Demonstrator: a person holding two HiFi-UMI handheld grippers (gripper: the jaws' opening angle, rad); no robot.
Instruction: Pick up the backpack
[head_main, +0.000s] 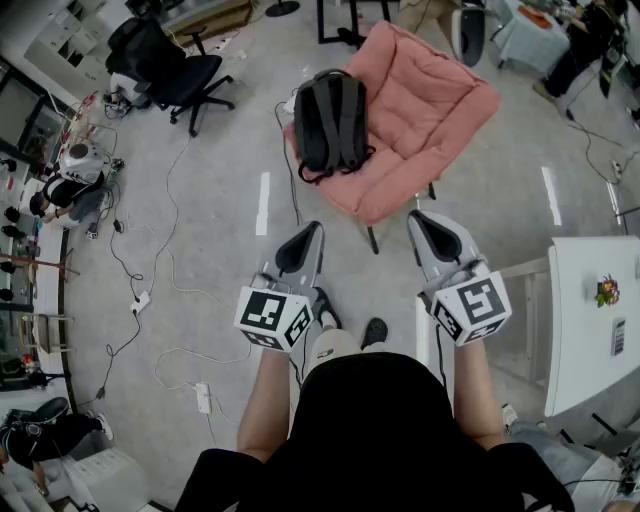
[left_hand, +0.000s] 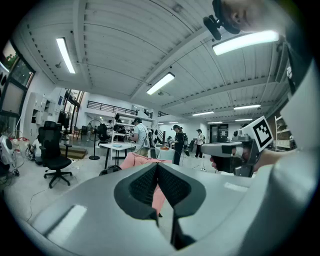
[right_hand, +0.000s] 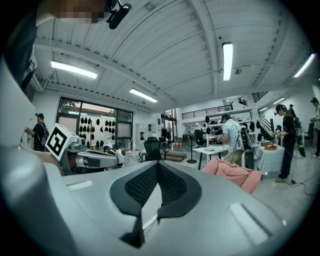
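A dark grey backpack (head_main: 331, 122) lies on the left part of a pink cushioned lounge chair (head_main: 425, 115) on the floor ahead. My left gripper (head_main: 306, 229) is held in the air short of the chair, jaws shut on nothing. My right gripper (head_main: 421, 219) is level with it to the right, also shut and empty. In the left gripper view the closed gripper (left_hand: 157, 165) points toward the pink chair (left_hand: 136, 161), and the backpack's top (left_hand: 110, 170) peeks above the housing. The right gripper view shows its closed gripper (right_hand: 158, 164) with the pink chair (right_hand: 234, 175) off to the right.
A black office chair (head_main: 165, 65) stands at the back left. Cables and a power strip (head_main: 203, 397) trail over the grey floor. A white table (head_main: 596, 320) is at the right. People stand at tables (left_hand: 120, 146) farther back in the room.
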